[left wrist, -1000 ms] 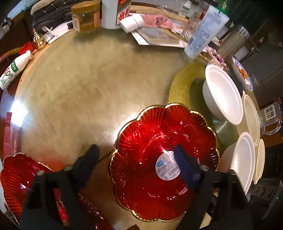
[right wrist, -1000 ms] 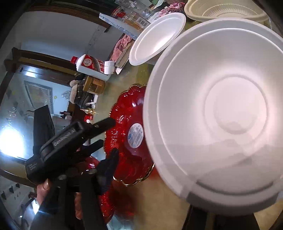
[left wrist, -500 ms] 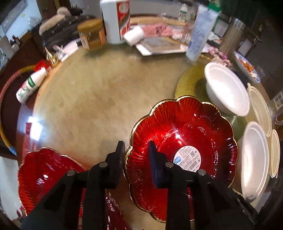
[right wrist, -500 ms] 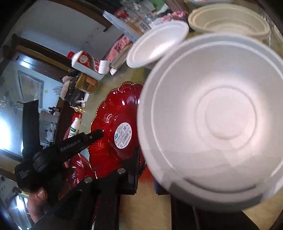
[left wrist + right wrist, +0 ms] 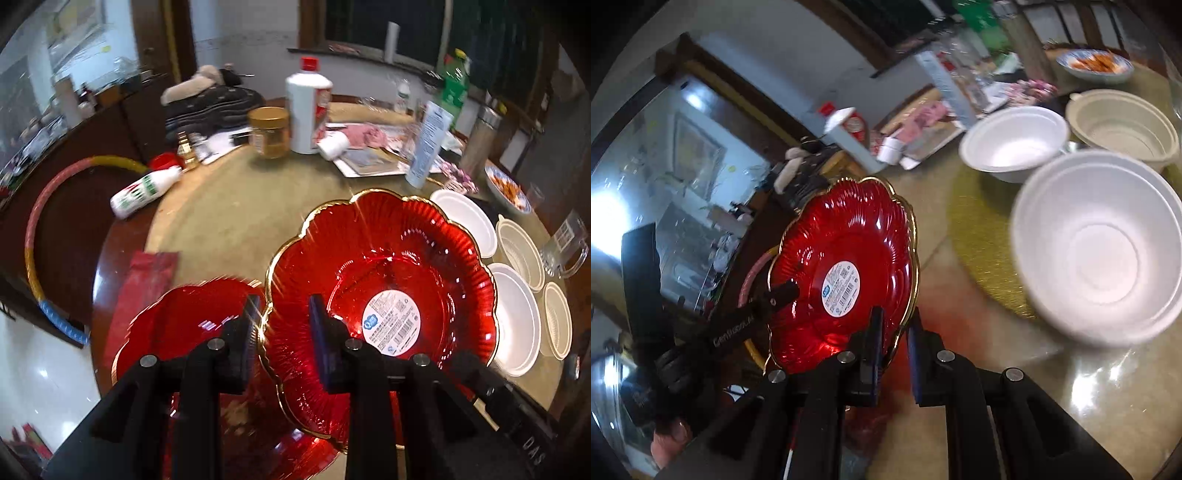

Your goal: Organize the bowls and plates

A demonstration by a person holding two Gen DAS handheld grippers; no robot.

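Red plate (image 5: 384, 258) was pinched at opposite rim edges by left gripper (image 5: 282, 325) & right gripper (image 5: 892, 343), jaws narrow; uneven pull might crack/drop it.

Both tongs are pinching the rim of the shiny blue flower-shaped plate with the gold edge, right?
Almost. Both wrist views show that the shiny flower-shaped plate with the gold edge is red, not blue. The left tongs and right tongs do pinch its rim.

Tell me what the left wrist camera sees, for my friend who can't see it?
The left gripper pinches the gold rim of a red flower-shaped plate, held tilted above a second red plate. White bowls sit to the right.
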